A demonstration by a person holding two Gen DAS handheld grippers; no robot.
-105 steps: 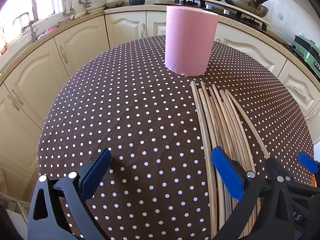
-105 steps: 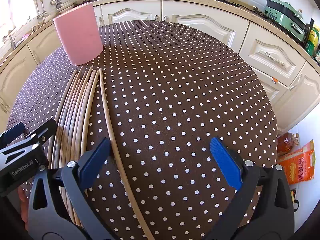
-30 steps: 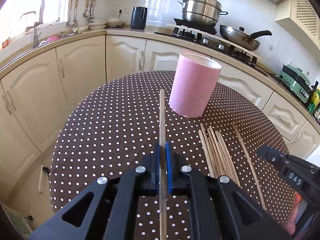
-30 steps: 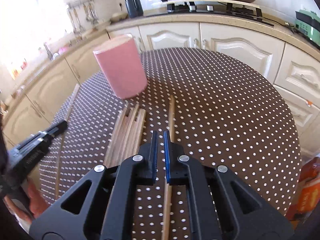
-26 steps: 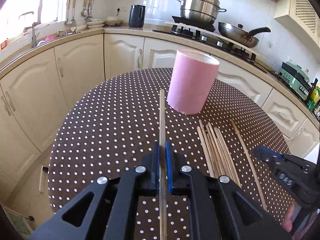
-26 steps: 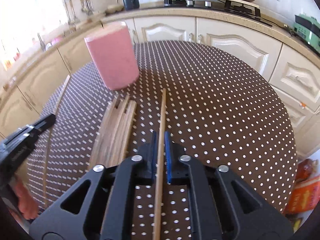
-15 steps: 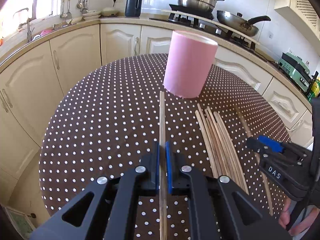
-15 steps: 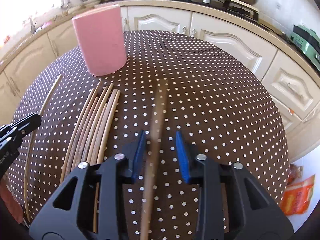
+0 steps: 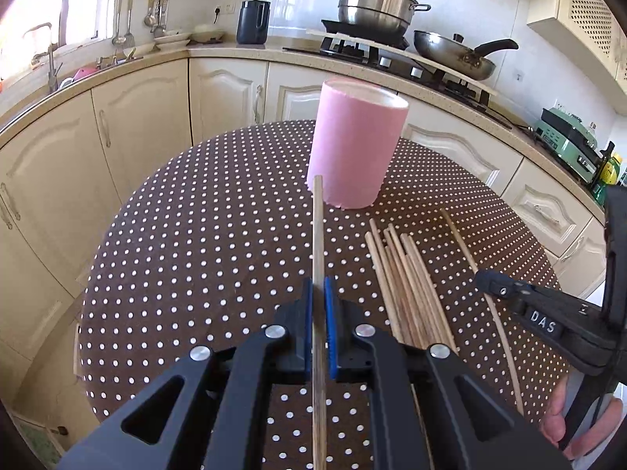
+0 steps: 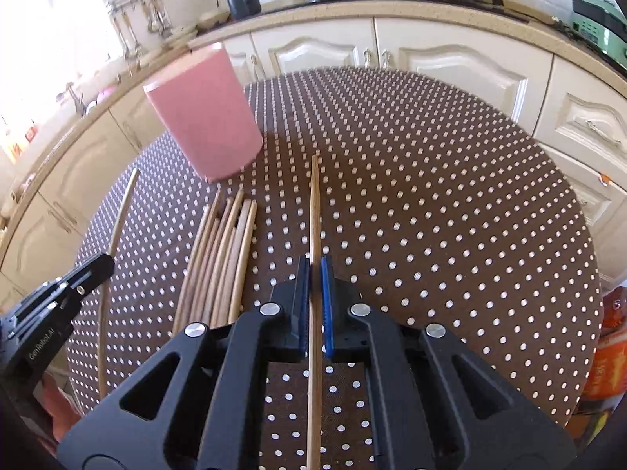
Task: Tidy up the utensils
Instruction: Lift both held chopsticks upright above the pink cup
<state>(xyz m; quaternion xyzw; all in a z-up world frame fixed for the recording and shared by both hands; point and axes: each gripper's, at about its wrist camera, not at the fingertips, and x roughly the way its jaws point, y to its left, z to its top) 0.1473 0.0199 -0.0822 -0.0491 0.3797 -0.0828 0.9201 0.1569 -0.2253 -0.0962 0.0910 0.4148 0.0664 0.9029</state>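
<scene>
On the polka-dot table the pink cylindrical holder stands upright and serves as the landmark here. Left of it and nearer the camera, the left gripper has its jaws clamped on one wooden chopstick, whose far tip reaches up to the holder's lower left edge in the left wrist view, though it is hard to say whether it touches. Just this side of the holder, the remaining chopsticks lie in a loose bundle on the cloth, pointing roughly toward it. Right of that bundle, the right gripper is likewise clamped on a single chopstick — its tip ends short of the holder and to the right of the holder's base.

The step in hand looks like the carry: each gripper has picked one stick, and neither is in the holder yet. The holder appears empty from these angles, although its inside is not visible.

Next, each stick needs lifting above the rim and tipping steeper, tip down, before the jaws let go — one side at a time would likely avoid the two sticks crossing over the opening.
</scene>
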